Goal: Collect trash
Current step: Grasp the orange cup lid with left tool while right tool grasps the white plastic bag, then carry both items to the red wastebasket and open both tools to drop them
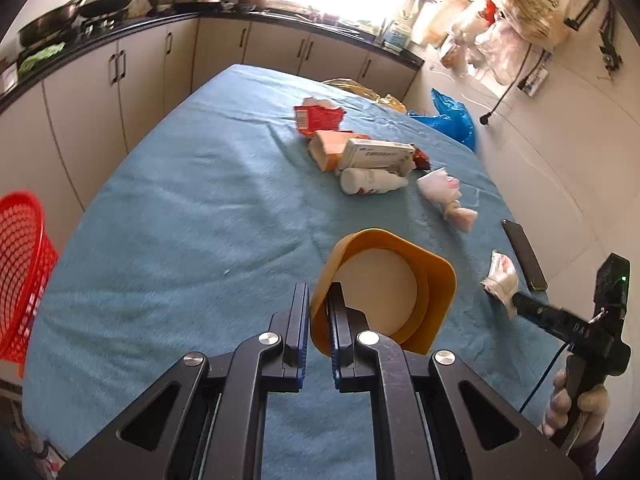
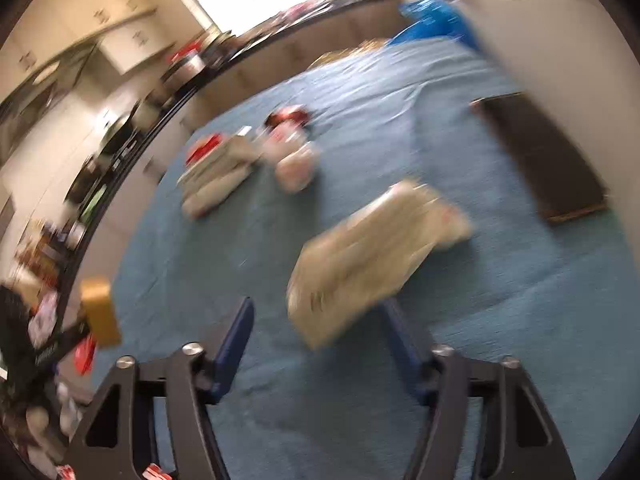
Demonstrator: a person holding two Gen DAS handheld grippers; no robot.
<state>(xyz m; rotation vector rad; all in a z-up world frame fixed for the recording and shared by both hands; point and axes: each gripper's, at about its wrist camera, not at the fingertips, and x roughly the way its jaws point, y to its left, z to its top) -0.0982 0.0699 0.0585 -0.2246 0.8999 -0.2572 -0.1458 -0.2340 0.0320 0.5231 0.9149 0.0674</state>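
Yellow plastic bowl empty, rim pinched in left tool, right tool open around blurred wrapper, unheld.

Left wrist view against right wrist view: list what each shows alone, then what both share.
Left wrist only: the red basket at the table's left edge, and the left gripper shut on the yellow bowl's rim. Right wrist only: the open right gripper with a blurred pale wrapper just beyond its fingertips. Shared: the blue cloth, the pile of boxes, the dark phone, the blue bag.
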